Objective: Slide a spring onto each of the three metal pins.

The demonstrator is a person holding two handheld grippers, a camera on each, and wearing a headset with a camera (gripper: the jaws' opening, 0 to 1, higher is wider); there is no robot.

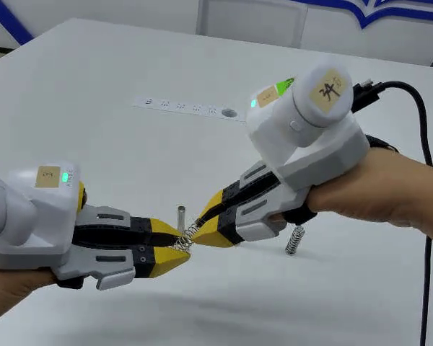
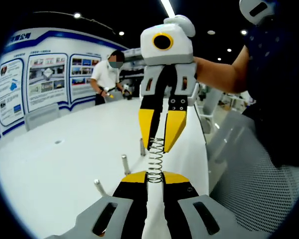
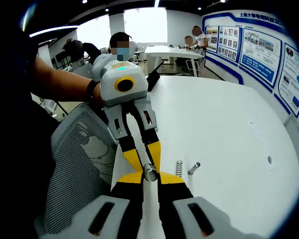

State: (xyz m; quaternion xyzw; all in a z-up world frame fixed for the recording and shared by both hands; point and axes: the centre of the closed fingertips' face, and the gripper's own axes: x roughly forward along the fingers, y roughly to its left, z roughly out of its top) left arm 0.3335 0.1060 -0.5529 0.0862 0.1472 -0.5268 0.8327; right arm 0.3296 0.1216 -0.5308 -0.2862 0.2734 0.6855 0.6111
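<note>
Closest to the headset in the head view, the left claw (image 1: 175, 251) reached in from the lower left, its yellow tips pressed together on one end of a spring (image 1: 188, 236). The right claw (image 1: 206, 229) came down from the upper right and pinched the spring's other end, so the spring hung tilted between the two sets of tips, clear of the white worktop (image 1: 115, 158). A bare metal pin (image 1: 181, 216) stood upright just behind the left claw's tips. A second spring (image 1: 294, 240) stood on end below and behind the right claw; whether a pin ran through it could not be told. A white power strip (image 1: 191, 107) lay well beyond both claws.

From the left gripper view, the left claw (image 2: 155, 178) was closed on the near end of the spring (image 2: 155, 160). The spring ran straight ahead to the right claw (image 2: 158, 143), which faced it and gripped the far end. To the left of the tips, a near pin (image 2: 98, 187), a middle pin (image 2: 125, 164) and a far pin (image 2: 142, 147) rose from the worktop (image 2: 65, 164).

From the right gripper view, the right claw (image 3: 150, 177) clamped the spring (image 3: 150, 172), seen end-on. The left claw (image 3: 142, 155) met it from straight ahead. Just right of the tips stood the second spring (image 3: 179, 168), with a pin (image 3: 193, 168) beside it.
</note>
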